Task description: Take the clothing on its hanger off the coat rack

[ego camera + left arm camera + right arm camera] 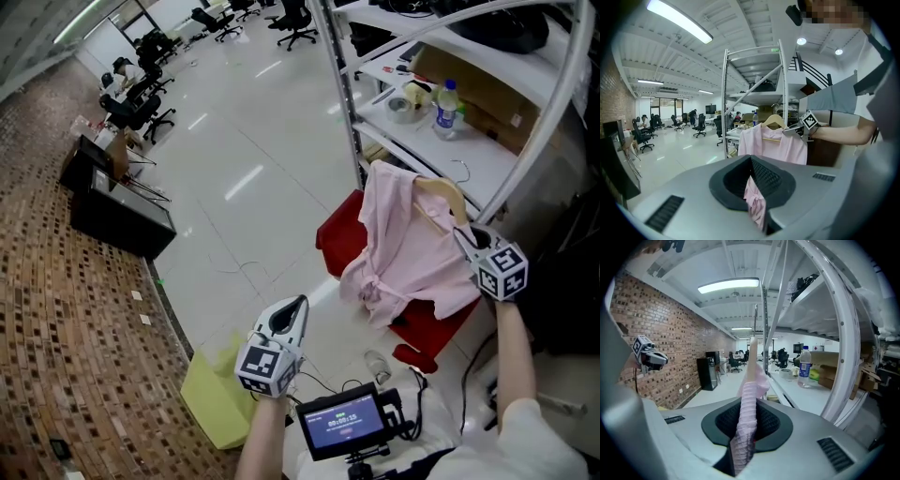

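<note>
The pink shirt (408,248) hung on its wooden hanger (442,194) in open air just in front of the coat rack (342,84). As far as the head view showed, the hanger's hook touched no rail, so the garment looked to be already off the rack. Its knotted hem dangled over a red object (339,236) on the floor.

The right gripper (469,239) had its jaws closed on the shirt's cloth where it lay over one shoulder of the hanger. Its own view showed ribbed pink fabric pinched between the pads, with the wood running up beyond them. The left gripper (296,306) was well apart from the garment, lower and nearer the person. Its jaws stood only a slit apart with nothing in them, and the shirt's hem showed through the gap.

All the weight hung from one end of the hanger, and that was the likely trouble. The hanger could tip about the pinch, and the shirt might slide off the free shoulder. The pads gripped cloth over smooth wood, so the fabric could creep and the hanger slip out. The rack's shelf (422,141), with a bottle (448,108) on it, was close behind. A swing that way might catch the hook on the frame.
</note>
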Tool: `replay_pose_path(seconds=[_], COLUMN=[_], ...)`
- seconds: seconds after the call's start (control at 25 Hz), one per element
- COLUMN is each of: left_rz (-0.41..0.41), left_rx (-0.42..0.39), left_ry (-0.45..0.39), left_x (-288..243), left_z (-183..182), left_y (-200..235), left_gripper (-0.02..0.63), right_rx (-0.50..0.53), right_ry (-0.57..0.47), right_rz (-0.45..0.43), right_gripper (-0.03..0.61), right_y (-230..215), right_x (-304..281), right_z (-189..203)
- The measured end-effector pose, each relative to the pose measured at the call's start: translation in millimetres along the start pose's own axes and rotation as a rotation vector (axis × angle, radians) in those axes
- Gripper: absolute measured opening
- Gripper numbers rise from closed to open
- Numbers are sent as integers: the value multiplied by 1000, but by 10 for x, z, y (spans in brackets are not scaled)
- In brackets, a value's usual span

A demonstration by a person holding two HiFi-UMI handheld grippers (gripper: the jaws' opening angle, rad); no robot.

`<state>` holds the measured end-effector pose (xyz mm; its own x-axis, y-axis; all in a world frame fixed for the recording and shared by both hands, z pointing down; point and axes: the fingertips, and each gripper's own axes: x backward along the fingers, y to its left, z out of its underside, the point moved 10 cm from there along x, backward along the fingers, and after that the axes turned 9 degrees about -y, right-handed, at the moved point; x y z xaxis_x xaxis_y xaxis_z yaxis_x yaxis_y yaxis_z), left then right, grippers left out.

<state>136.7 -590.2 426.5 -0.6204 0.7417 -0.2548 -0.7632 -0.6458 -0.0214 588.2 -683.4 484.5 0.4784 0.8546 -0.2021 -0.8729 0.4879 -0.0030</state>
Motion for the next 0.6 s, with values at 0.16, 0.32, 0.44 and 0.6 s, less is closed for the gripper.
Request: replay_pose_path(seconds=[0.16, 0.32, 0.44, 0.6], left_rz=[-20, -35, -39, -47], left_rx=[3, 10, 21, 25], left_ry=[16, 27, 31, 26], left_x=[-39, 3, 33, 137], left_z=[33, 114, 147, 152], left_y=[64, 165, 208, 252], left_gripper=[8, 8, 8, 8], right_rx=[23, 14, 0, -55], right_ry=[31, 35, 14, -19], right_rz=[34, 43, 48, 54], right_gripper=[44, 44, 44, 44], right_y=[-84, -64, -34, 17], right_x=[-189, -325, -311, -212], right_z=[191, 275, 209, 36])
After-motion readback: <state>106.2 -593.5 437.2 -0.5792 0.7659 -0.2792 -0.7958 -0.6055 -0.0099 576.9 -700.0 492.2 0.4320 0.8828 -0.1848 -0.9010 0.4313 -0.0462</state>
